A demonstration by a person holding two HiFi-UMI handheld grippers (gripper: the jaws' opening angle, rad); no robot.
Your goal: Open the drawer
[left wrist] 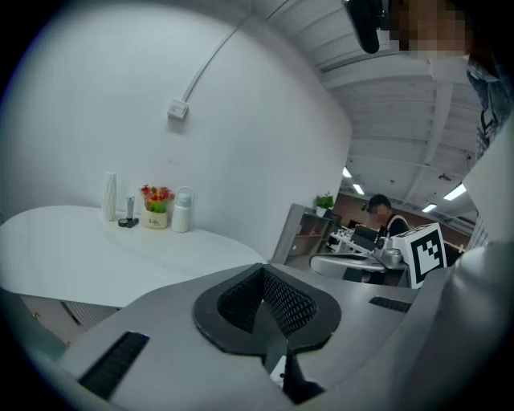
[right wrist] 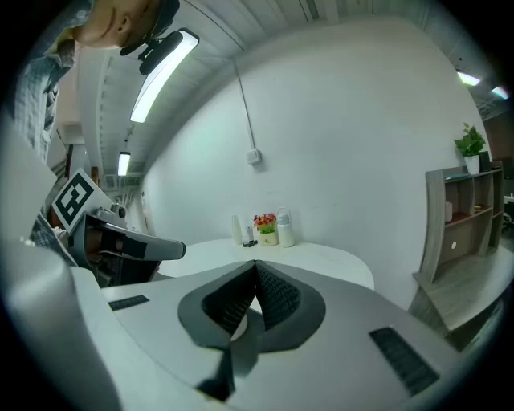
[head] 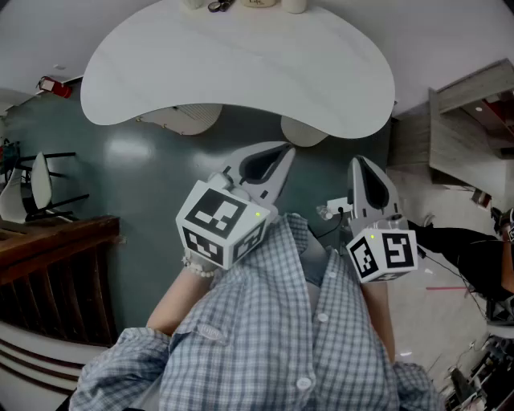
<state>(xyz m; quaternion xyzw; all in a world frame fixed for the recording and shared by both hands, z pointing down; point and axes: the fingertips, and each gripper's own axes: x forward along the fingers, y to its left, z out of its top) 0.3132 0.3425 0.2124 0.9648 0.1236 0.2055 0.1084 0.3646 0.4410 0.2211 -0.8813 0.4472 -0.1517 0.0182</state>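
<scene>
Short of the white counter (head: 241, 72), the left hand-held gripper (head: 277, 156) and the right hand-held gripper (head: 361, 164) hang in the air, each with its jaws pressed together on nothing, pointing toward the counter's near edge. Under that edge sit pale rounded shapes (head: 183, 119). No view lets me pick out the drawer or tell which way it faces.

In the head view the white table (head: 241, 72) runs off the frame at 12 o'clock, slicing through small items (head: 257, 3) too cropped to name. The checked shirt (head: 273, 337) is cut off at 6 o'clock. The cube of the left gripper (head: 281, 152) hides most of the hand holding it. In the left gripper view, print on the flower pot (left wrist: 155, 218) at 9 o'clock is too small to read.
</scene>
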